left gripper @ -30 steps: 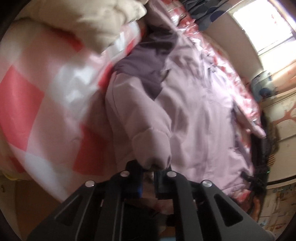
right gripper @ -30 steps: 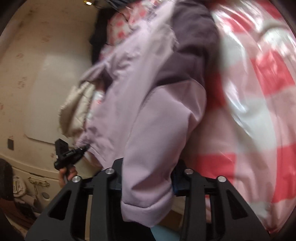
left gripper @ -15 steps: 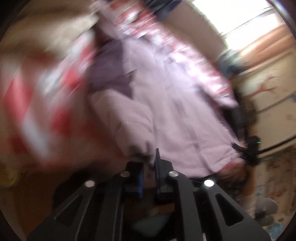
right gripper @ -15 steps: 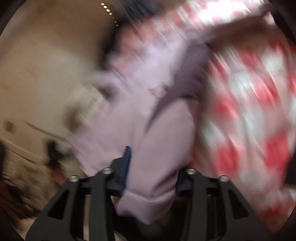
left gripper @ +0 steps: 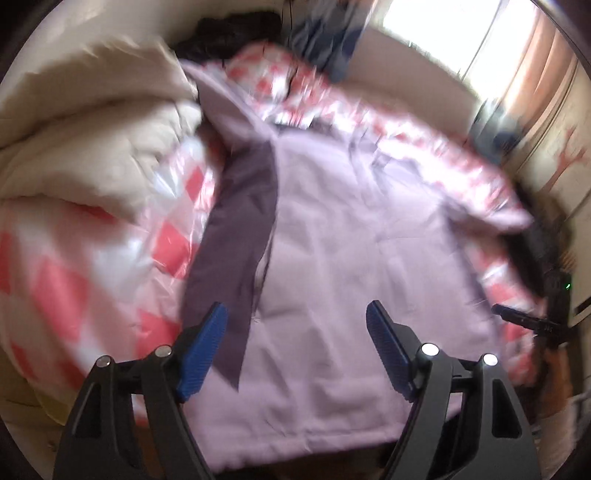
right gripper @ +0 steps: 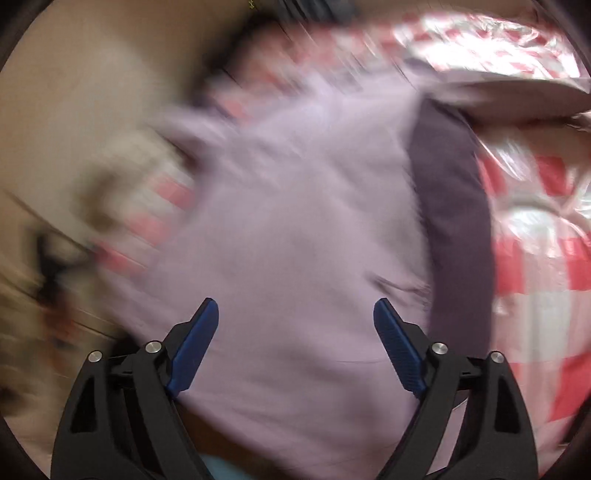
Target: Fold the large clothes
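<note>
A large lilac padded jacket (left gripper: pixel 362 251) with a dark purple panel (left gripper: pixel 236 236) lies spread on a bed with a red-and-white checked cover (left gripper: pixel 74 280). My left gripper (left gripper: pixel 295 317) is open and empty, hovering over the jacket's near hem. In the right wrist view the same jacket (right gripper: pixel 295 229) with its dark panel (right gripper: pixel 454 206) lies under my right gripper (right gripper: pixel 295 314), which is open and empty. That view is motion-blurred.
A cream duvet (left gripper: pixel 81 140) is bunched at the left of the bed. A bright window (left gripper: pixel 461 37) and curtain are at the far right. The other gripper (left gripper: pixel 535 325) shows at the bed's right edge. Dark clothes (left gripper: pixel 236 29) lie at the head.
Both grippers were shut on the jacket's sleeves. They have let go and opened, and the jacket now lies flat on the bed. Both views swung over the jacket.
</note>
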